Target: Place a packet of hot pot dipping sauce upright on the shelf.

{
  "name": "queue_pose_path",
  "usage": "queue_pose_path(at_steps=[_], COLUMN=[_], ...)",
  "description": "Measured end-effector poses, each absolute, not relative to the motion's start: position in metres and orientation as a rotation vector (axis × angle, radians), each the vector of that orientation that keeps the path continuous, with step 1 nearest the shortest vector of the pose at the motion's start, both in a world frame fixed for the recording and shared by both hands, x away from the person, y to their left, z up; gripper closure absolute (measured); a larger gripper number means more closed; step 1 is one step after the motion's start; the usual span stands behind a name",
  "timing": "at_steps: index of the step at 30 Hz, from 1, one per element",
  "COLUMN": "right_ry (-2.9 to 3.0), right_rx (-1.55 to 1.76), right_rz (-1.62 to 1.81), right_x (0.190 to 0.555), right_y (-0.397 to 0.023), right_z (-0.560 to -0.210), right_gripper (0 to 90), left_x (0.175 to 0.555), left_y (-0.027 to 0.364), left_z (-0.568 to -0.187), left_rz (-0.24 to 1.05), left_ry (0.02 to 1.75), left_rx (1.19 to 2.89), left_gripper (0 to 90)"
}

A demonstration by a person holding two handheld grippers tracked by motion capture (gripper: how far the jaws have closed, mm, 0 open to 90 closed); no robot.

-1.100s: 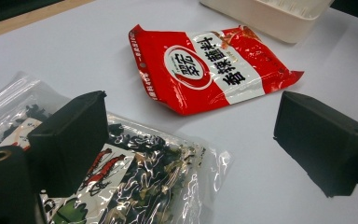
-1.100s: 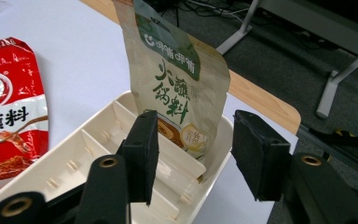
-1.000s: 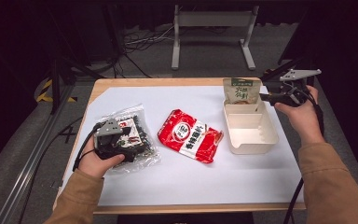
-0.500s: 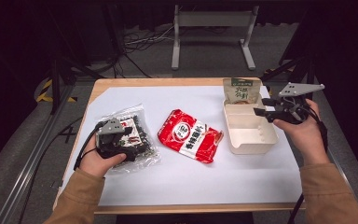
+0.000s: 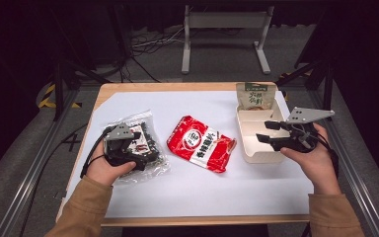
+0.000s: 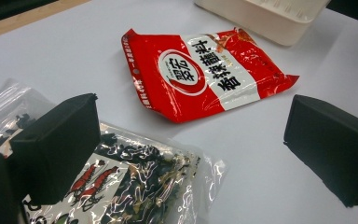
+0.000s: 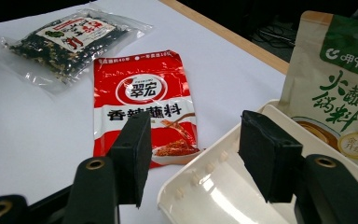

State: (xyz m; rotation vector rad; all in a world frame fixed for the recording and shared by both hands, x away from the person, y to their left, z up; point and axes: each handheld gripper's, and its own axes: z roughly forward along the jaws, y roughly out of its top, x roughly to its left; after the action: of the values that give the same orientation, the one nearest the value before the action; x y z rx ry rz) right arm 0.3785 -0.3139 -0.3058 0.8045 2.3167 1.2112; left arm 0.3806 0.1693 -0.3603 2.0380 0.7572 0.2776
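Observation:
A red seasoning packet (image 5: 201, 143) lies flat mid-table, also seen as the red packet (image 6: 200, 70) and the red packet (image 7: 144, 102). On the left is a clear bag of dark dried food (image 5: 145, 143), and my left gripper (image 5: 140, 150) rests on it, open. From the left gripper (image 6: 191, 121), one jaw is over the clear bag (image 6: 135, 186) and the other over bare table. A white divided tray (image 5: 256, 148) stands at the right with a beige-and-green pouch (image 5: 255, 96) upright at its far end. My right gripper (image 5: 268, 131) hovers open over the tray. The right gripper (image 7: 196, 140) holds nothing; the pouch (image 7: 335, 88) is to its right.
A white sheet (image 5: 187, 192) covers the wooden table, with bare room along the front. The tray's rim (image 7: 191, 186) lies right under the right jaws. The clear bag (image 7: 70, 39) sits far off. Metal rails and cables run along the floor around the table.
My right gripper has drawn back from the pouch toward the person and now sits lower over the tray. The left gripper and the packets have not moved.

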Motion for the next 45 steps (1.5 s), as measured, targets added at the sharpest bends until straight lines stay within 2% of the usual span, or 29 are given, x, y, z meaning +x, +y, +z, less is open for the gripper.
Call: queue_pose_path(at_steps=[8,14,23,27,34,38,45], right_ry=[2.351,2.369,2.399,2.395,2.397,2.378,2.383], right_rx=[0.788,0.769,0.740,0.719,0.703,0.705,0.711], right_rz=[1.220,1.233,1.234,1.246,1.253,1.251,1.257], right_x=[0.373,0.370,0.368,0.368,0.367,0.365,0.364], right_y=[-0.309,-0.303,-0.293,-0.291,-0.290,-0.290,-0.287], right_z=[-0.309,-0.308,-0.313,-0.313,-0.313,-0.312,-0.312], right_gripper=[45.5,46.2,46.3,46.3,46.2,46.2,45.1], left_x=[0.390,0.401,0.425,0.434,0.445,0.448,0.457], left_y=[0.163,0.157,0.141,0.135,0.126,0.122,0.113], left_z=[-0.361,-0.359,-0.363,-0.369,-0.380,-0.384,-0.396], left_rz=[0.251,0.219,0.194,0.134,0.129,0.157,0.117], left_ry=[0.792,0.812,0.833,0.845,0.866,0.865,0.906], left_rx=[2.043,2.061,2.053,2.021,2.032,2.060,2.075], left_gripper=[5.3,13.8,14.4,15.1,15.6,21.4,24.8])
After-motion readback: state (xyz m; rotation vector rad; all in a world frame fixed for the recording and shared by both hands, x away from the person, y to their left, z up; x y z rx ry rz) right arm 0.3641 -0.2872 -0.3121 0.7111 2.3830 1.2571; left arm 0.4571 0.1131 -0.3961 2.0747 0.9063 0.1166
